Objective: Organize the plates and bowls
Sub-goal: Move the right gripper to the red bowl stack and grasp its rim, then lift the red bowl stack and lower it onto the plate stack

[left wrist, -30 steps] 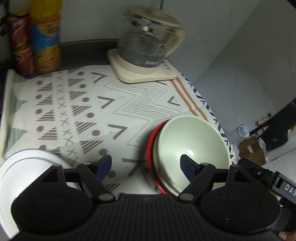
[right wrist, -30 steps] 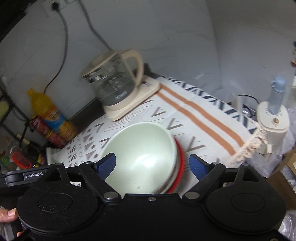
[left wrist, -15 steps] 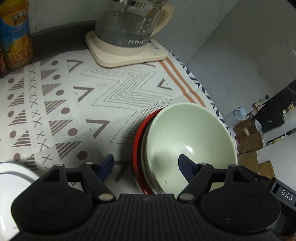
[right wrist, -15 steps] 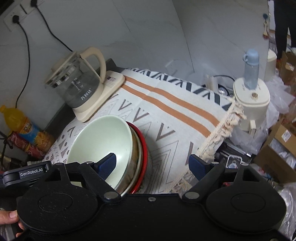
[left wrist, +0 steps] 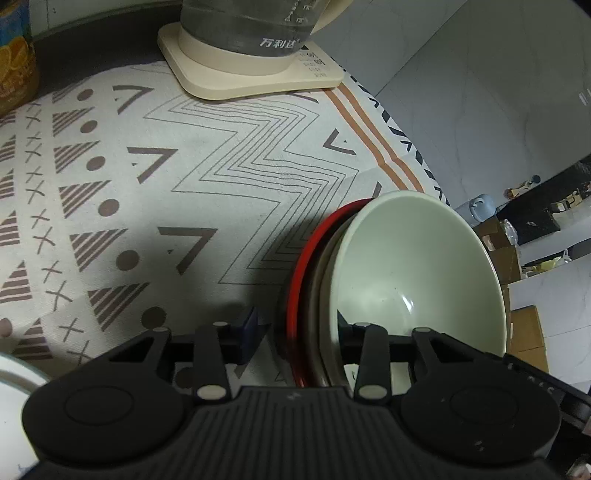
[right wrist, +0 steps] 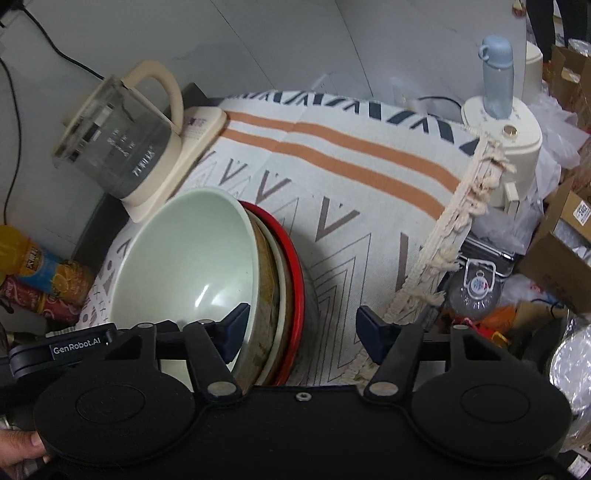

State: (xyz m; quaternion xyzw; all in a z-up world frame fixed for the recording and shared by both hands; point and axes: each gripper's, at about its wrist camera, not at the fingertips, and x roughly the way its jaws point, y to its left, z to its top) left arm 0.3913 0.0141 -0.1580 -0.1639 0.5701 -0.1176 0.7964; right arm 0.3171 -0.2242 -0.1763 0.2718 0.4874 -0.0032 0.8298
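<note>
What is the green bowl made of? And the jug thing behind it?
The pale green bowl looks like glazed ceramic or maybe melamine: smooth, with shiny light streaks inside. The kettle looks like clear glass, see-through with printed marks, on a cream plastic-looking base.

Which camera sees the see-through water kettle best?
The right wrist view: the clear glass kettle with its cream handle shows whole on its cream base. The left wrist view shows only the kettle's bottom part and base; its top is cut off.

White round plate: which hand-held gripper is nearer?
Left. Left hand-held gripper straddles the stacked bowls' rim beside the white plate; right hand-held gripper straddles the opposite rim. Both have just been closing.
</note>
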